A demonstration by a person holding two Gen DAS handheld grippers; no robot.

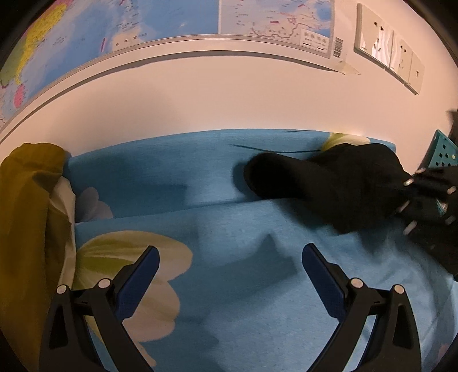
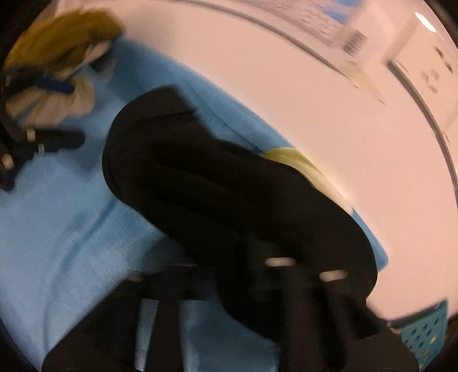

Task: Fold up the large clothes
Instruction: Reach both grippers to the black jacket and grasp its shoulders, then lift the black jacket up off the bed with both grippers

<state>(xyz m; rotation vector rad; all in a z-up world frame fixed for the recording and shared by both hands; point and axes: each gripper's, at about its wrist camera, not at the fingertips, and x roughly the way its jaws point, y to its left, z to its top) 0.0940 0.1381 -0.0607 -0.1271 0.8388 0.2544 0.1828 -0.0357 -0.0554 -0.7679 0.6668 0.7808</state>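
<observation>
Black garment [image 1: 323,183]: bunched on blue floral sheet [image 1: 234,229], toward its right side near the pale wall [image 1: 229,97]; right end runs into the right hand-held gripper [image 1: 426,197], whose tips are buried in the cloth, so whether it clamps the garment cannot be told. Right wrist view is motion-blurred; garment folds indistinct there. Left hand-held gripper [image 1: 230,259]: fingers wide apart, nothing between them, above the sheet. Olive-yellow cloth [image 1: 25,206]: heaped at left edge, partly cut off. Teal perforated basket [image 1: 443,154]: only a corner visible. Map [image 1: 114,25] on wall, cropped.
</observation>
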